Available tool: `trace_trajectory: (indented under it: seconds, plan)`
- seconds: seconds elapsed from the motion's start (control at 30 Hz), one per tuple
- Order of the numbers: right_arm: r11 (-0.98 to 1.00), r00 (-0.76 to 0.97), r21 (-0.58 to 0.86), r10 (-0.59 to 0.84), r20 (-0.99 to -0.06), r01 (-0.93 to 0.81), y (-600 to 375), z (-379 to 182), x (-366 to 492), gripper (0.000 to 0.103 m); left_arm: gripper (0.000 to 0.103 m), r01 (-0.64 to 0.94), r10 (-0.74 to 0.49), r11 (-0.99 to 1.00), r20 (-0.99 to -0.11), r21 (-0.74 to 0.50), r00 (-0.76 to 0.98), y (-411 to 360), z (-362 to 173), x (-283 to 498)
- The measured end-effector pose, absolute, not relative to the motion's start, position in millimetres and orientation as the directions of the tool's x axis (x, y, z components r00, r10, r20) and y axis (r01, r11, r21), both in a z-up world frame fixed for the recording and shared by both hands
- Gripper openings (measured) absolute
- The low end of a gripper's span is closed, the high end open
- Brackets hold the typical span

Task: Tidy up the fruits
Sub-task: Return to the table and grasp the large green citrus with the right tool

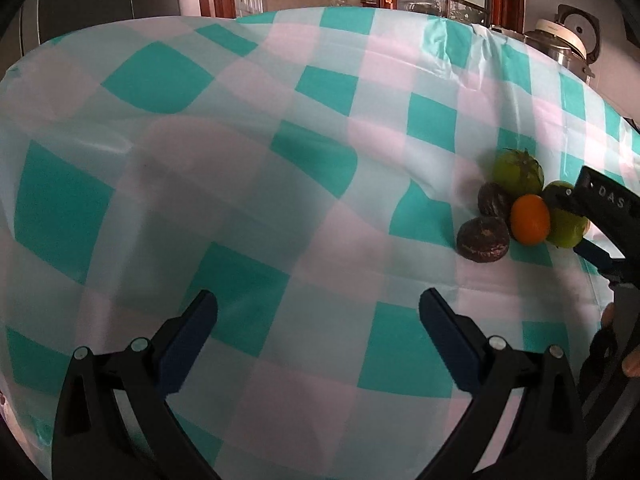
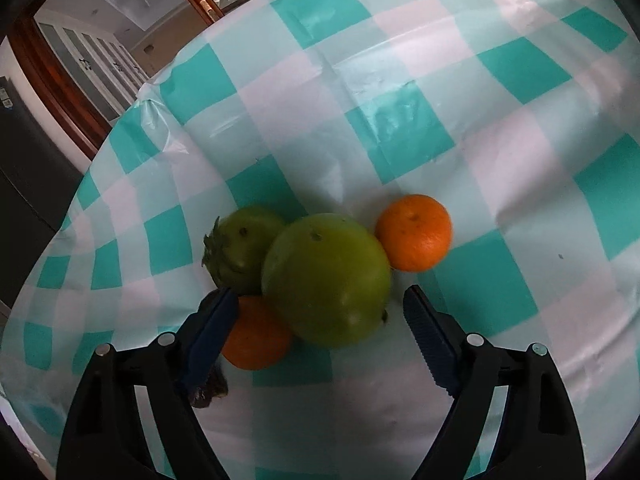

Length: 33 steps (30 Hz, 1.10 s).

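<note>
The fruits sit clustered on a glossy teal, white and pink checked cloth covering the counter (image 2: 500, 128). The right gripper (image 2: 320, 332) has its fingers spread wide around a large smooth green tomato (image 2: 326, 280), not pressing it. Touching it: a smaller green tomato (image 2: 244, 248) with a leafy calyx and two dimpled tangerines (image 2: 414, 232). The left gripper (image 1: 318, 340) is open and empty; two wrinkled dark fruits (image 1: 483, 238) lie apart from it.

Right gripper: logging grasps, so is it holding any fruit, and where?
Nothing held: right gripper is open around the large green fruit, pads not touching.
</note>
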State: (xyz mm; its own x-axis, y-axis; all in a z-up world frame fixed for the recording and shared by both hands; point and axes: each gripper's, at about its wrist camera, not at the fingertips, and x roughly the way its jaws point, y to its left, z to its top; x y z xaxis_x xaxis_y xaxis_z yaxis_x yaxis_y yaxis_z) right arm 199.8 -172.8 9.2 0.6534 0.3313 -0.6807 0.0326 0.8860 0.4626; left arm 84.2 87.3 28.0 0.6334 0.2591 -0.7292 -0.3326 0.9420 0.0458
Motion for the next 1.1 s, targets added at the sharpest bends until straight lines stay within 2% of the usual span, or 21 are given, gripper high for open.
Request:
trace_trajectory:
  seconds: [0.1,0.33,0.37,0.47,0.8,1.1]
  plan:
    - [0.867,0.641,0.498,0.374,-0.67,0.016,-170.0,6.7,204.3,0.083,0.101,-0.335,0.255,0.941,-0.737,0.041,0.626,87.5,25.3,85.7]
    - [0.874,0.646,0.486,0.36,-0.673,0.019,-166.6,6.8,206.0,0.082,0.101,-0.338,0.252,0.941,-0.737,0.034,0.628,84.8,23.6,84.3]
    - [0.873,0.648,0.487,0.36,-0.671,0.019,-167.1,6.8,205.5,0.08,0.101,-0.339,0.252,0.94,-0.737,0.032,0.628,85.0,23.4,83.9]
    - [0.867,0.667,0.496,0.342,-0.661,0.048,-177.2,7.4,202.0,0.062,0.101,-0.342,0.248,0.939,-0.738,0.025,0.628,85.8,22.6,83.2]
    - [0.894,0.65,0.448,0.334,-0.683,0.011,-198.5,13.6,162.5,0.062,0.101,-0.344,0.252,0.938,-0.736,0.027,0.628,83.1,22.1,82.8]
    - [0.973,0.652,0.23,0.177,-0.737,-0.004,-233.1,19.1,114.0,0.063,0.101,-0.329,0.246,0.944,-0.742,0.036,0.624,71.5,20.4,91.5]
